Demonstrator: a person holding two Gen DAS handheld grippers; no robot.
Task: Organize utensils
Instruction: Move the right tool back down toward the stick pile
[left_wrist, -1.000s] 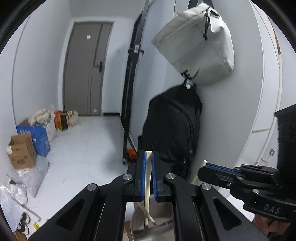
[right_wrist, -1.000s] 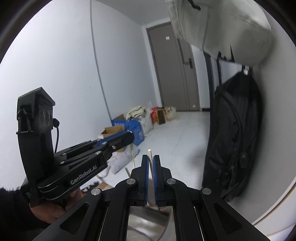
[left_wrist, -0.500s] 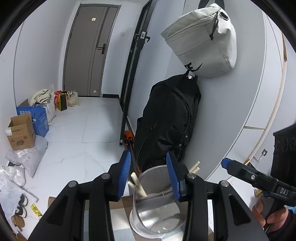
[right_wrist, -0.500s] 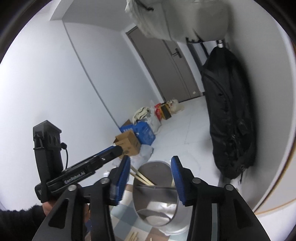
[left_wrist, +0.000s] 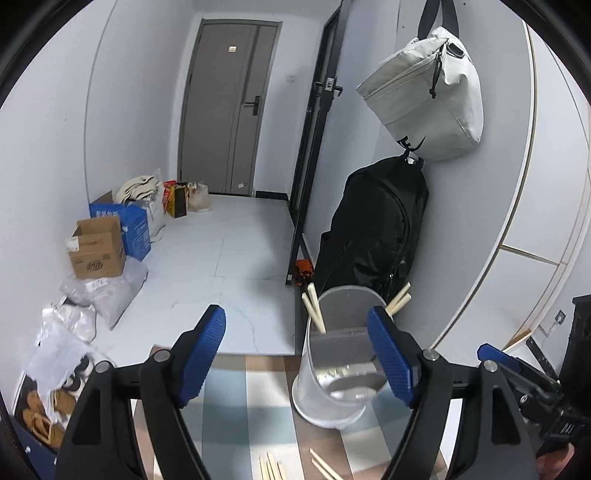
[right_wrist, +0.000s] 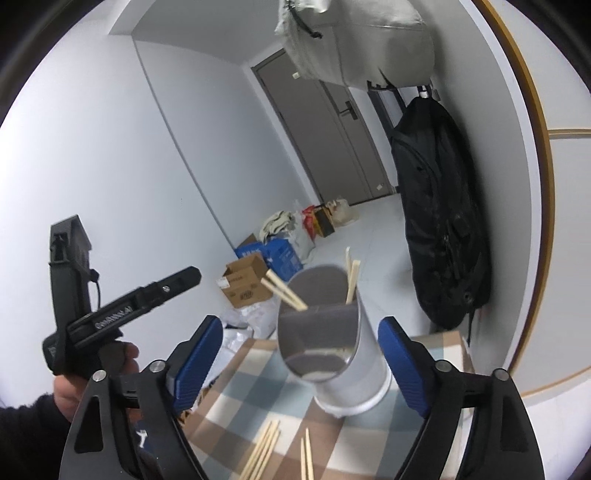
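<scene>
White lettering reading roughly "GenRobot.AI" runs along the left tool (right_wrist: 162, 291) in the right wrist view; print on the cardboard box (left_wrist: 96, 248) is illegible.

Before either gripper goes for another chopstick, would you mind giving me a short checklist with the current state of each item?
1. Left gripper open and holding nothing: ok.
2. Right gripper open and holding nothing: ok.
3. Utensil holder standing upright on the checked cloth: ok.
4. Chopsticks in the holder leaning on the rim, ends inside: ok.
5. Loose chopsticks on the cloth in front of the holder, lying apart from it and free to grasp: ok.
6. How many loose chopsticks are left: cannot tell, they run off the bottom of both views.
</scene>
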